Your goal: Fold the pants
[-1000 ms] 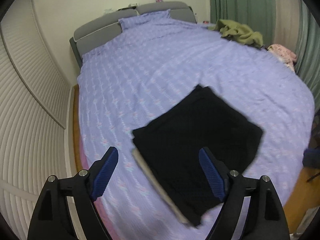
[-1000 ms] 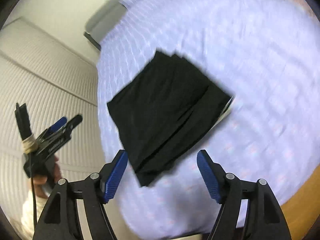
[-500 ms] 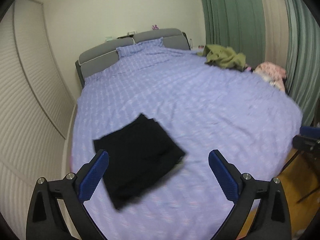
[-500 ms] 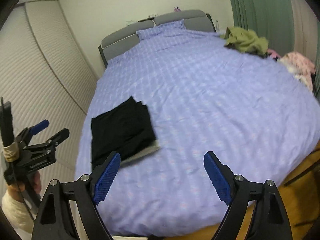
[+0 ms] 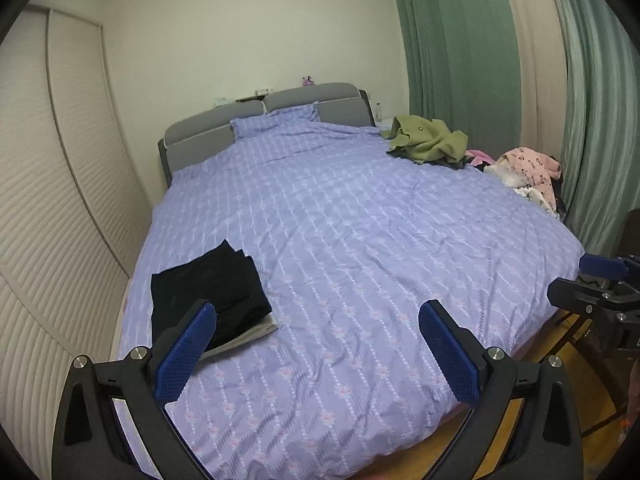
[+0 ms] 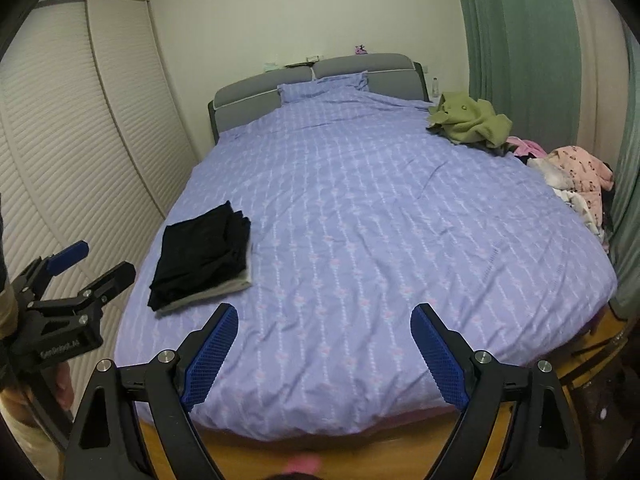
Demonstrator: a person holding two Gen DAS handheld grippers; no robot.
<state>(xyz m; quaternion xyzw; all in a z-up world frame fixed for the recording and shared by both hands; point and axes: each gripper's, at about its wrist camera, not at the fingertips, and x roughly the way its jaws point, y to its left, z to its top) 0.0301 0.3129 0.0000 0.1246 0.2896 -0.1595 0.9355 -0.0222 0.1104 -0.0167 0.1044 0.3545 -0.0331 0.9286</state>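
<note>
Folded black pants (image 5: pixel 208 292) lie on a grey folded garment (image 5: pixel 256 330) at the near left of the purple bed (image 5: pixel 360 240). In the right wrist view the black pants (image 6: pixel 200 256) sit on the same grey piece (image 6: pixel 224 290). My left gripper (image 5: pixel 316 352) is open and empty, held back above the bed's foot, right of the pants. My right gripper (image 6: pixel 322 350) is open and empty, above the foot edge. The left gripper also shows at the left of the right wrist view (image 6: pixel 86 270); the right gripper shows at the right edge of the left wrist view (image 5: pixel 588 280).
An olive garment (image 5: pixel 428 142) and a pink patterned garment (image 5: pixel 528 168) lie at the bed's far right. Green curtains (image 5: pixel 460 60) hang right, a slatted wardrobe (image 5: pixel 52 240) stands left, a grey headboard (image 5: pixel 256 116) at the back. Wooden floor (image 6: pixel 380 456) lies below.
Both grippers have pulled back and up from the pants, which now lie small at the left. The whole bed has come into view. Both stay open.
</note>
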